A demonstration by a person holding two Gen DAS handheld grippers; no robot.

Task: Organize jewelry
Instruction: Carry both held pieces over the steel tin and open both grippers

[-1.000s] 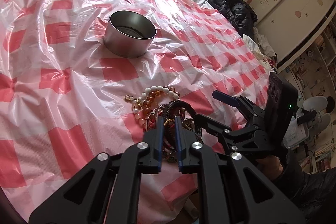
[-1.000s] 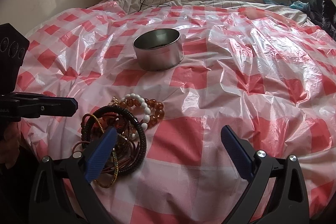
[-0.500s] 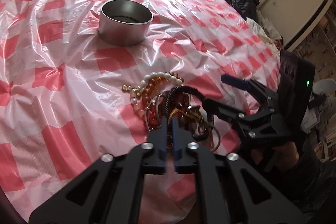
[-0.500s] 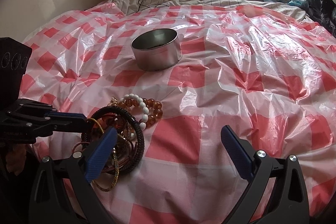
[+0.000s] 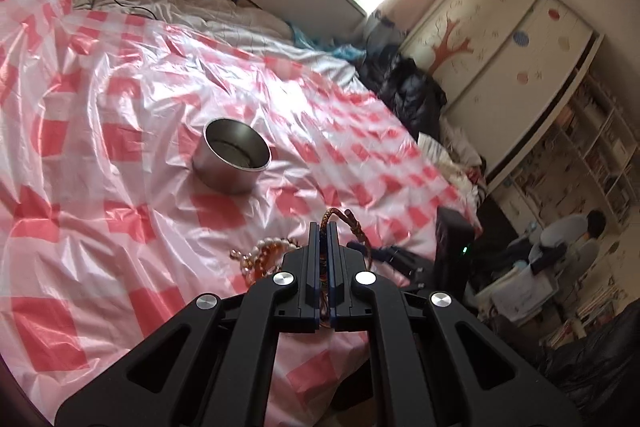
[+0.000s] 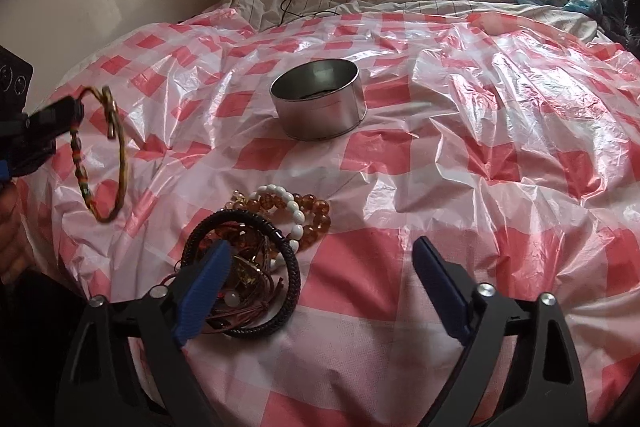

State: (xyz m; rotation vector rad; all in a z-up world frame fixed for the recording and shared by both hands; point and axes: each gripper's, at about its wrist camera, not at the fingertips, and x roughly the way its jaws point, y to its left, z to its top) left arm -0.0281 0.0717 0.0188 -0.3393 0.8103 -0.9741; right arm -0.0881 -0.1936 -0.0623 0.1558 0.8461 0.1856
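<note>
A braided cord bracelet [image 6: 102,163] hangs in the air from the left gripper [image 5: 324,227], whose 2 fingers are pressed together on it, left of the pile on the bed and above the red-and-white checked plastic sheet [image 6: 460,163]. The rest of the jewelry pile [image 6: 260,247], with a black braided bangle [image 6: 290,279], amber bead bracelets [image 6: 316,215] and a white bead bracelet [image 6: 292,211], lies on the sheet just before the round metal tin [image 6: 320,107], which stands upright and open. The right gripper [image 6: 320,287] hovers over the pile's near edge with its blue-padded fingers [image 6: 204,283] spread wide and holding nothing; no readable writing shows anywhere.
</note>
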